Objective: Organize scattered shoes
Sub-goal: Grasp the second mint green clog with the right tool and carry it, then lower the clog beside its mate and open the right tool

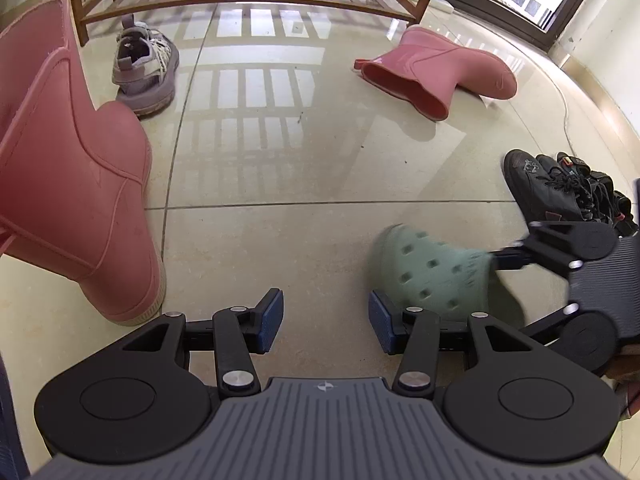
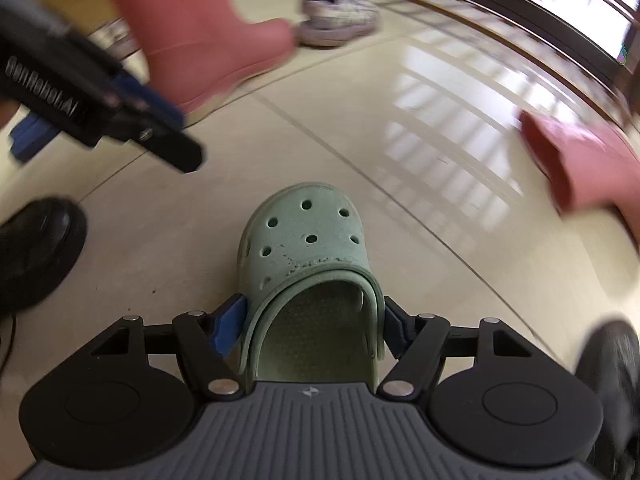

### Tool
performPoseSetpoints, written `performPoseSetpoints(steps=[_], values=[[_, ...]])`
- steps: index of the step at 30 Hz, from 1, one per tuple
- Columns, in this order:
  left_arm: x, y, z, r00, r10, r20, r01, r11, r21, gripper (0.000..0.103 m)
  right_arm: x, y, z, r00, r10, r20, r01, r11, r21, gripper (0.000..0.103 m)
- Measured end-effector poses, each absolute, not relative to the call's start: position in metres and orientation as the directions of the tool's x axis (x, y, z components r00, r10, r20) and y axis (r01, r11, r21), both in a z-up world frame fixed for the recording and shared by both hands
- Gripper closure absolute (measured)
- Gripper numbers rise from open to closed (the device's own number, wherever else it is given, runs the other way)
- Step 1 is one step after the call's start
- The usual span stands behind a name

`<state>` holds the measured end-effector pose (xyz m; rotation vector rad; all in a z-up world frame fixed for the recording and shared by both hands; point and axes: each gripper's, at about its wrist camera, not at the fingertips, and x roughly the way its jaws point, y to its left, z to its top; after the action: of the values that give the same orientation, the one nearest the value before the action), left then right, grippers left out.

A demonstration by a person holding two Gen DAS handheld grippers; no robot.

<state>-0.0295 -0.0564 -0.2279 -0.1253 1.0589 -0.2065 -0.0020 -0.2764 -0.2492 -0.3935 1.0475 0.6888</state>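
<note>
while the right gripper straddles the rear opening of a green clog on the tiled floor, its blue pads sit against both sides of the clog, gripping it. the left gripper hangs beside it with jaws apart and nothing between them; its side reads "genrobot.ai", blurred. an upright pink rain boot stands just left, its mate lies tipped over farther off, a lilac sneaker sits before the wooden shoe rack, and black lace-up shoes crowd the right.
</note>
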Motion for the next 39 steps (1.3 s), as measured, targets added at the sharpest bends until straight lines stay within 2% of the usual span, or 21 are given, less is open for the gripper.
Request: performPoseSetpoints(steps=[7, 16, 24, 31, 39], values=[[-0.029, -0.057, -0.227, 0.478, -0.224, -0.849, 0.113, 0.975, -0.194, 0.052, -0.01, -0.358, -0.232, 0.351, 0.164, -0.922, -0.309, 0.95, 0.052, 0.028], [-0.026, -0.061, -0.228, 0.473, -0.221, -0.853, 0.119, 0.975, -0.186, 0.052, -0.034, -0.431, -0.244, 0.282, 0.027, -0.959, 0.047, 0.998, 0.042, 0.027], [-0.026, -0.064, -0.229, 0.465, -0.222, -0.857, 0.131, 0.975, -0.181, 0.052, -0.046, -0.447, -0.255, 0.312, -0.053, -0.948, 0.167, 0.986, 0.0, 0.028], [-0.026, -0.062, -0.229, 0.469, -0.22, -0.855, 0.127, 0.975, -0.182, 0.052, -0.047, -0.46, -0.259, 0.324, -0.149, -0.934, 0.185, 0.978, -0.092, 0.027], [-0.026, -0.062, -0.229, 0.467, -0.221, -0.856, 0.13, 0.975, -0.181, 0.052, -0.043, -0.47, -0.256, 0.331, -0.172, -0.928, 0.164, 0.979, -0.123, 0.025]])
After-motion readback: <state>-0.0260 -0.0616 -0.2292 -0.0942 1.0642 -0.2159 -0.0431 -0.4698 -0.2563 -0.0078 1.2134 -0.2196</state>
